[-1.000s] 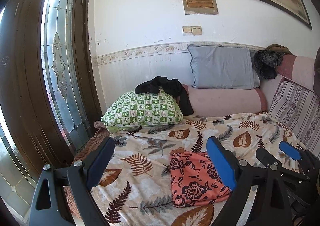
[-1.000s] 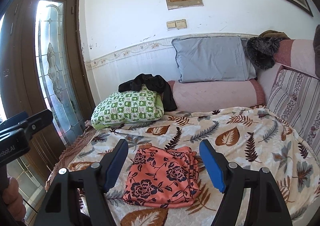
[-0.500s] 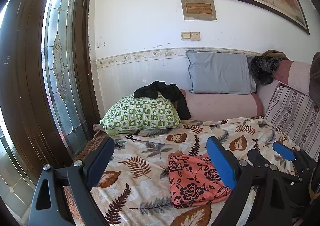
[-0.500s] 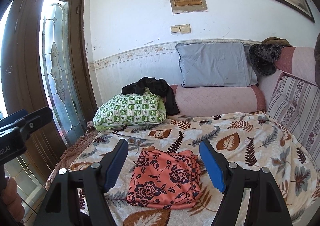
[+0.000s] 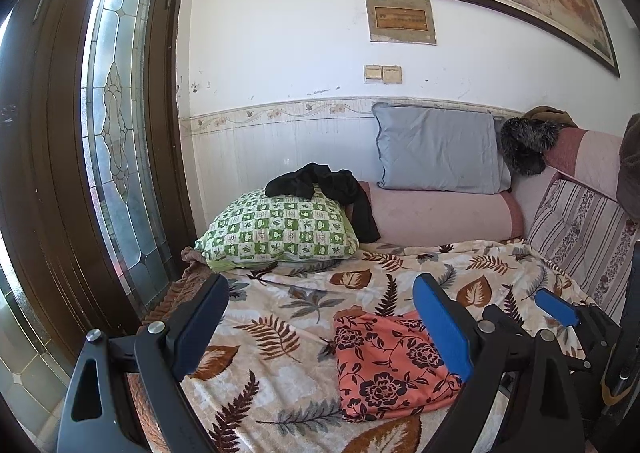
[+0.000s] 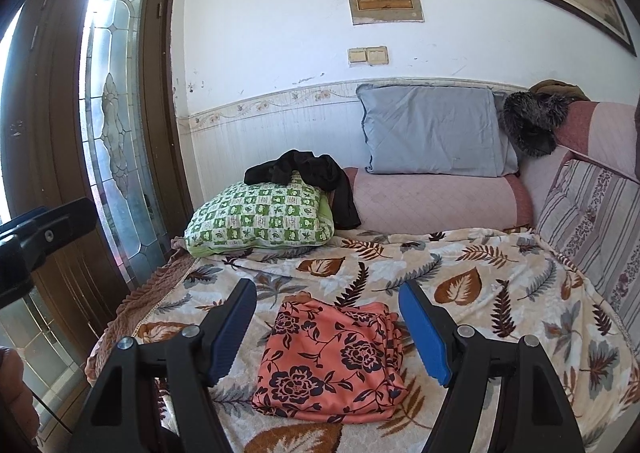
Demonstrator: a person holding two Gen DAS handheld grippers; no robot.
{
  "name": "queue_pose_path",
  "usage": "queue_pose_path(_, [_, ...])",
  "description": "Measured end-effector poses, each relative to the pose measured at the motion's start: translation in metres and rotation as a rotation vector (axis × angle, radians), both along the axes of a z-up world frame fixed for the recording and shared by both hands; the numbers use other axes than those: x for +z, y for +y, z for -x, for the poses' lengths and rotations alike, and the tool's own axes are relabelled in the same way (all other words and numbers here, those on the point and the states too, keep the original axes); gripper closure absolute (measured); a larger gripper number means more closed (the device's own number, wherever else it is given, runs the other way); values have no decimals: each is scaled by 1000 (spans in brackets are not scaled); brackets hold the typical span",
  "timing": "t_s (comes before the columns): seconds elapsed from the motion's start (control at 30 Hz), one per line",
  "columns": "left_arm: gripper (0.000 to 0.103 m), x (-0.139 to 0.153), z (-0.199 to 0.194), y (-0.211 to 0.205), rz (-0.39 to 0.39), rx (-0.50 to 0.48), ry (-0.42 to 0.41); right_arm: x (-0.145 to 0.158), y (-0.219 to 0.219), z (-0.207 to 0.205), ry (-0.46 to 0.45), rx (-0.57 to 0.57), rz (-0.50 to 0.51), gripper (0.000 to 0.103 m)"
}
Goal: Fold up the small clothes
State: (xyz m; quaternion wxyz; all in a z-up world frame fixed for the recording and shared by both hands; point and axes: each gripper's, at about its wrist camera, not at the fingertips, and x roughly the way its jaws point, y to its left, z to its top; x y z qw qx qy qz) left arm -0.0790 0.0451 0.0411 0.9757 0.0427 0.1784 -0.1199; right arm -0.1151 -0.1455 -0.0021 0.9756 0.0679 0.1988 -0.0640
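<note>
A folded salmon-pink cloth with dark flowers (image 5: 384, 365) lies flat on the leaf-print blanket (image 5: 280, 333); it also shows in the right wrist view (image 6: 332, 361). My left gripper (image 5: 320, 317) is open and empty, held above the blanket to the left of the cloth. My right gripper (image 6: 328, 325) is open and empty, held above the near side of the cloth; its blue pad (image 5: 556, 307) shows at the right of the left wrist view. A black garment (image 5: 324, 189) lies crumpled on the green checked pillow (image 5: 280, 233).
A grey pillow (image 6: 432, 133) rests on a pink bolster (image 6: 432, 201) against the back wall. A striped cushion (image 6: 592, 225) stands at the right. A furry dark item (image 6: 532, 121) sits on the sofa arm. A wooden door with stained glass (image 5: 116, 133) is at the left.
Both grippers have drawn back and up from the bed, so the cloth sits lower and farther in both views. The cloth lies unmoved. Both grippers stay open.
</note>
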Motion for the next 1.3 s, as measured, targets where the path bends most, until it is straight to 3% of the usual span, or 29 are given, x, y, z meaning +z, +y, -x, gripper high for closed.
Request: queue_pose_path(1.3, [9,-13,-66,-18,-3,-22,60,-3,-6,-57,25,-38,24,26])
